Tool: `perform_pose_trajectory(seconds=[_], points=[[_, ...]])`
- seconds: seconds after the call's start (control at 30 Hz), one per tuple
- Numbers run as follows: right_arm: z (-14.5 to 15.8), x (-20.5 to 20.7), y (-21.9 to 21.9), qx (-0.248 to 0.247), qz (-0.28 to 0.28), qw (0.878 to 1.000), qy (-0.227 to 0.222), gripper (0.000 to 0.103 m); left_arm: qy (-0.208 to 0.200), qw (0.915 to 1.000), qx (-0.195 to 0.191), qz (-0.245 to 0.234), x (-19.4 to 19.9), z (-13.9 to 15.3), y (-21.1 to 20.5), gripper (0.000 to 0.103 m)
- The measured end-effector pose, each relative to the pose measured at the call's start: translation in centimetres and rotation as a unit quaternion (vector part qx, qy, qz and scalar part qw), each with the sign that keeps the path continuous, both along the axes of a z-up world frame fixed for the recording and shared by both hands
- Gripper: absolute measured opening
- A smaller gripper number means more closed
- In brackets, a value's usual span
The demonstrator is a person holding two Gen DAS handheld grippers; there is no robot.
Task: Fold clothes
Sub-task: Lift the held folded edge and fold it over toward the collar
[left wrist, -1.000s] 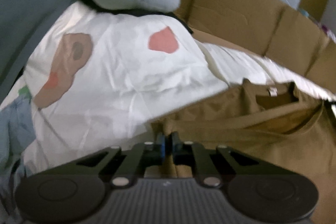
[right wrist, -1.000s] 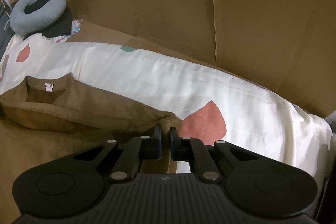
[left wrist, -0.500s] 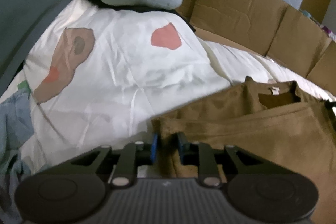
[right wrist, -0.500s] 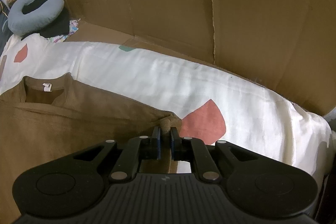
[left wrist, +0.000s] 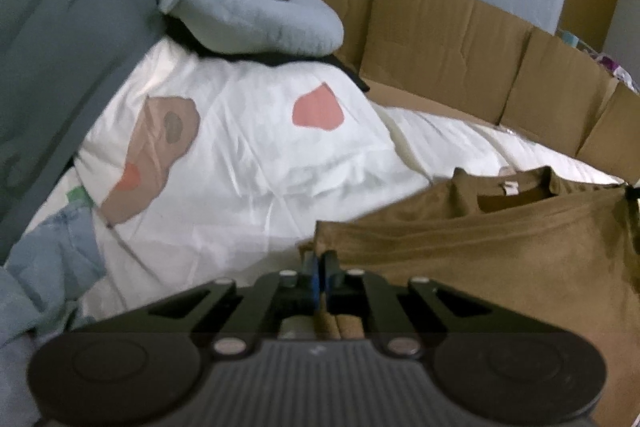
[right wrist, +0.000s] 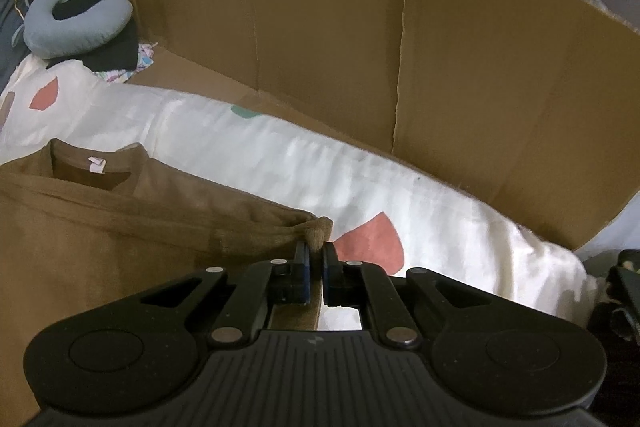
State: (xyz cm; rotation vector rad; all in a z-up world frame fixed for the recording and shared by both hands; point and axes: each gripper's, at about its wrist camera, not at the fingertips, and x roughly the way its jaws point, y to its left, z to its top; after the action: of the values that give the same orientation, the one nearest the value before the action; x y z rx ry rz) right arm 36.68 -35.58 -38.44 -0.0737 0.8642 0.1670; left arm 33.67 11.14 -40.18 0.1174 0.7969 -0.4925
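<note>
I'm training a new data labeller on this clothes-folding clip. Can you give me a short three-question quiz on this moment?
1. True or false: the left claw is shut on an edge of the brown short-sleeved T-shirt.
2. What does the right claw pinch? A) the grey U-shaped neck pillow B) a bunched corner of the brown T-shirt C) the tall brown cardboard wall
3. Fill in: the T-shirt lies on a white quilt printed with ______-coloured blotches.

Key
1. True: both jaws are closed on the fabric.
2. B: a wad of fabric sticks up between the jaws.
3. Salmon pink; one blotch shows just beyond the right claw.
</note>
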Motion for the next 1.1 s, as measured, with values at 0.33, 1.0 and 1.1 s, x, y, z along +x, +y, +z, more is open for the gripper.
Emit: perform_pose_trajectory(seconds=[0.33, 1.0, 1.1], points=[[-0.3, 0.4, -0.2, -0.009, -0.009, 1.0, 0.006, 0.004, -0.004, 1.0, -0.001, 0.001, -0.3, 0.4, -0.2, 0.003], [-0.6, 5.1, 0.5, -0.005, -0.011, 1.0, -0.003, 0.003, 0.02, 0.9997, 0.003, 0.01, 5.5, -0.2, -1.3, 0.003], [-0.7, 5.6, 0.6, -0.005, -0.015, 1.0, -0.002, 0.003, 0.02, 0.9998, 0.003, 0.009, 6.2, -0.3, -1.5, 0.003]])
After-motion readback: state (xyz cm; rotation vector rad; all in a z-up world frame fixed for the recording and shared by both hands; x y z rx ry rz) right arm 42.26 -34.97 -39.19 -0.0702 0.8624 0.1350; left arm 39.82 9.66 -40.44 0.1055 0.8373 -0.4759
